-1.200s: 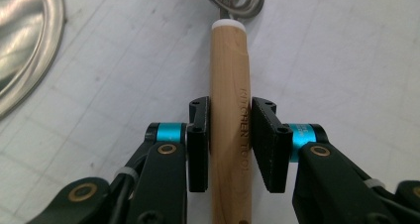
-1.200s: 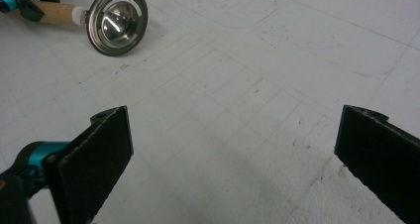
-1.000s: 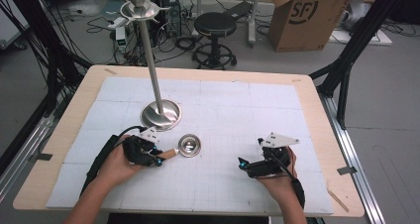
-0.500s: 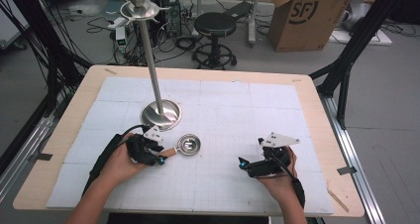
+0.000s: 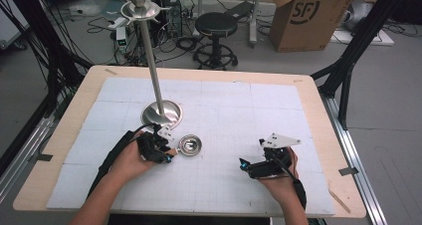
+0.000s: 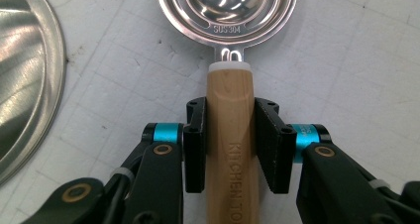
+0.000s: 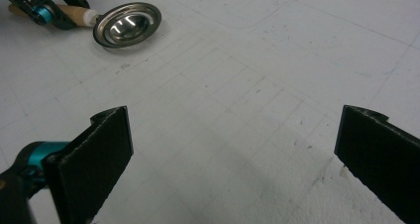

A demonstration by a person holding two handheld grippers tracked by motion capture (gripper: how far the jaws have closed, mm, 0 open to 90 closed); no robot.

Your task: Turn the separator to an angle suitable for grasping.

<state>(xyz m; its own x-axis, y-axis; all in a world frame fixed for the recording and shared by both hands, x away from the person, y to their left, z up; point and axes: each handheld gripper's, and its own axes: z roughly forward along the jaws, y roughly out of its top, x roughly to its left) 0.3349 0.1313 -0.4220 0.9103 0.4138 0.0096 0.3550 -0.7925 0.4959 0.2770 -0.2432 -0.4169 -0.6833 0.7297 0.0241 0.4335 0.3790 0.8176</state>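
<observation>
We see the left gripper (image 6: 230, 144) clamped on the wooden handle (image 6: 233, 149) of a small steel ladle. Both black pads press the handle's sides, no gap on either side. The handle has "KITCHEN TO..." burned into it, the rest cut off by the frame edge. A white collar joins the handle to the metal tab. The ladle's bowl (image 6: 228, 8) is stamped "SUS304" on the rim and lies face up on the white gridded mat (image 6: 356, 75).

In the high view we see the left gripper (image 5: 166, 153) just below the round base (image 5: 161, 114) of a tall steel stand, with the bowl (image 5: 190, 145) just right of the jaws and near the base but not touching it. The stand's pole (image 5: 152, 60) rises tilted in view toward a knobbed top with short prongs (image 5: 139, 3). In the left gripper view the base's rim (image 6: 25, 80) fills the left edge, close to the gripper.

The right gripper (image 5: 245, 165) sits well apart on the right half of the mat (image 5: 278, 105), jaws spread wide and holding nothing; in its own view we see bare mat (image 7: 237, 110) between the pads (image 7: 104, 149). That view also catches the ladle's bowl (image 7: 128, 24) and the other gripper (image 7: 47, 8) at upper left.

Beyond the wooden table (image 5: 318, 100) we note a black stool (image 5: 215, 28) and a cardboard box (image 5: 308, 13) on the floor.
</observation>
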